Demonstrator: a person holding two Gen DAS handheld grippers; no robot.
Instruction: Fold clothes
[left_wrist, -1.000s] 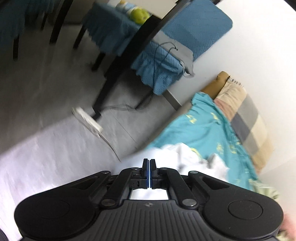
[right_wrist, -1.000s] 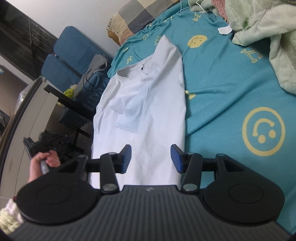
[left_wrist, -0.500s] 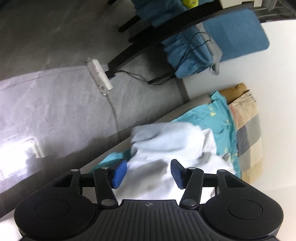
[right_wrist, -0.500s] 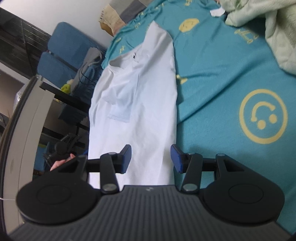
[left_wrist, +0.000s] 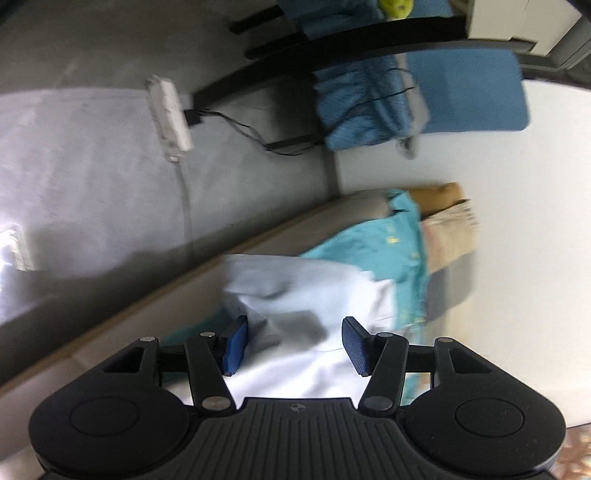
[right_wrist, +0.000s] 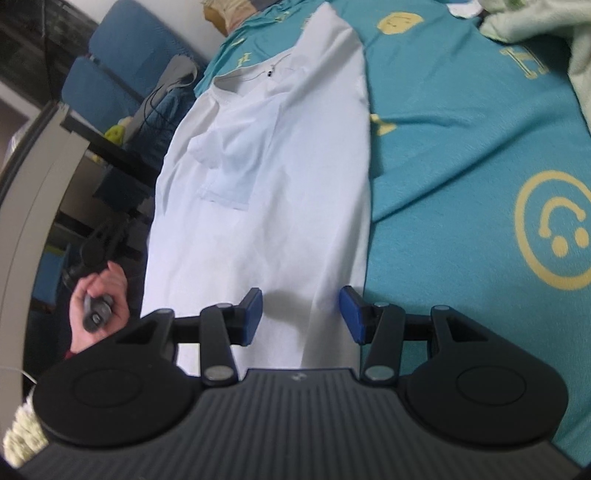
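Both my grippers stand about half open, holding nothing: the left gripper (left_wrist: 291, 343), just opened, over the white shirt (right_wrist: 266, 192) by the bed's (right_wrist: 461, 147) edge, the right gripper (right_wrist: 301, 314) above its near hem.

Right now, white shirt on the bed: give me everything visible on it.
The white shirt looks like thin, soft cotton, laid flat and lengthwise on the teal smiley-print bedsheet, collar end far from the right wrist camera. Both sides are folded inward, with one sleeve lying across the chest as a paler patch. A small dark button or tag sits near the neckline. Light creases, no bunching there. Its left edge runs along the bed's side. The right gripper hangs open over the near hem; contact unclear.
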